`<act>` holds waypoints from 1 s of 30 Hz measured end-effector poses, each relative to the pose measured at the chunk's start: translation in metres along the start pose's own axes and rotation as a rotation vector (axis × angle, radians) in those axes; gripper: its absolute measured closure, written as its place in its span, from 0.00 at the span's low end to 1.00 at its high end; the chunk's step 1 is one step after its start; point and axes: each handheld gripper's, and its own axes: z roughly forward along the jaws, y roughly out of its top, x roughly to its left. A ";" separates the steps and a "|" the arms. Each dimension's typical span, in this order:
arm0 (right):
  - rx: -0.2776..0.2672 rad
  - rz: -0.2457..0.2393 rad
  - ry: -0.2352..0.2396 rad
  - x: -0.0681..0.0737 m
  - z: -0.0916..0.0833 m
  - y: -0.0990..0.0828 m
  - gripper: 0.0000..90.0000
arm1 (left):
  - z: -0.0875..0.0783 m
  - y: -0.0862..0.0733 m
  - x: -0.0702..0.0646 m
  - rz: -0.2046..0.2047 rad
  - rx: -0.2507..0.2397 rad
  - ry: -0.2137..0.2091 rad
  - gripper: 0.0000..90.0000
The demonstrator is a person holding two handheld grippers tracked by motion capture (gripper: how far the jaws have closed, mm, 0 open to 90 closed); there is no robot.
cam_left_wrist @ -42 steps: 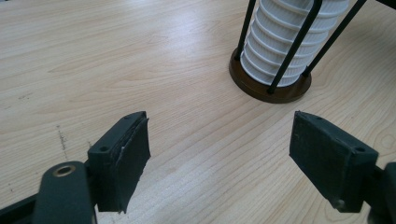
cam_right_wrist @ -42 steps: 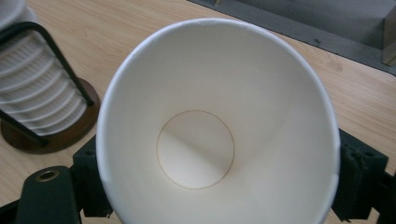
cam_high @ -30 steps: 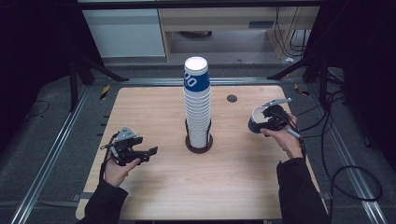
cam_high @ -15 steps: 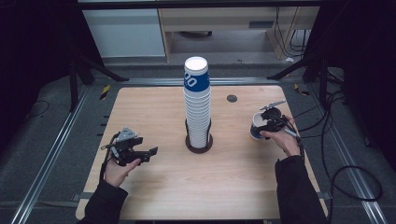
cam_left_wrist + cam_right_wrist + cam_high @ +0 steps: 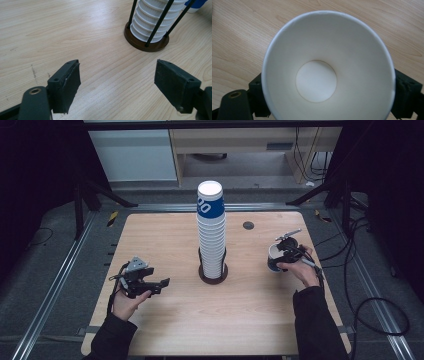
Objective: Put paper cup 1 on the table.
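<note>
The only print sits on the blue band of the top cup of the stack: white characters that look like "00", partly turned away and too small to read with certainty. Nothing else carries legible text.

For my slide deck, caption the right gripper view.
Right gripper holds an empty white paper cup, seen from above, over the wooden table.

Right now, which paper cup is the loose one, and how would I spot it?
Start at the tall cup stack in its dark holder at the wooden table's middle, then look right. The single cup sits alone between the right gripper's jaws, open mouth up, empty and white inside.
</note>
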 end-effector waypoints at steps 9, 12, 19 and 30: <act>-0.068 0.018 0.005 -0.001 -0.006 0.000 0.08 | 0.000 0.000 0.000 0.000 0.000 -0.001 0.22; -0.115 0.027 0.012 -0.001 -0.014 0.001 0.07 | 0.000 0.000 -0.001 0.003 0.001 -0.002 0.22; -0.173 0.035 -0.001 0.001 -0.030 0.001 0.07 | -0.001 0.001 -0.001 0.005 -0.001 0.000 0.22; -0.296 0.047 -0.001 0.007 -0.062 -0.001 0.07 | -0.001 0.001 -0.002 0.005 -0.005 -0.011 0.22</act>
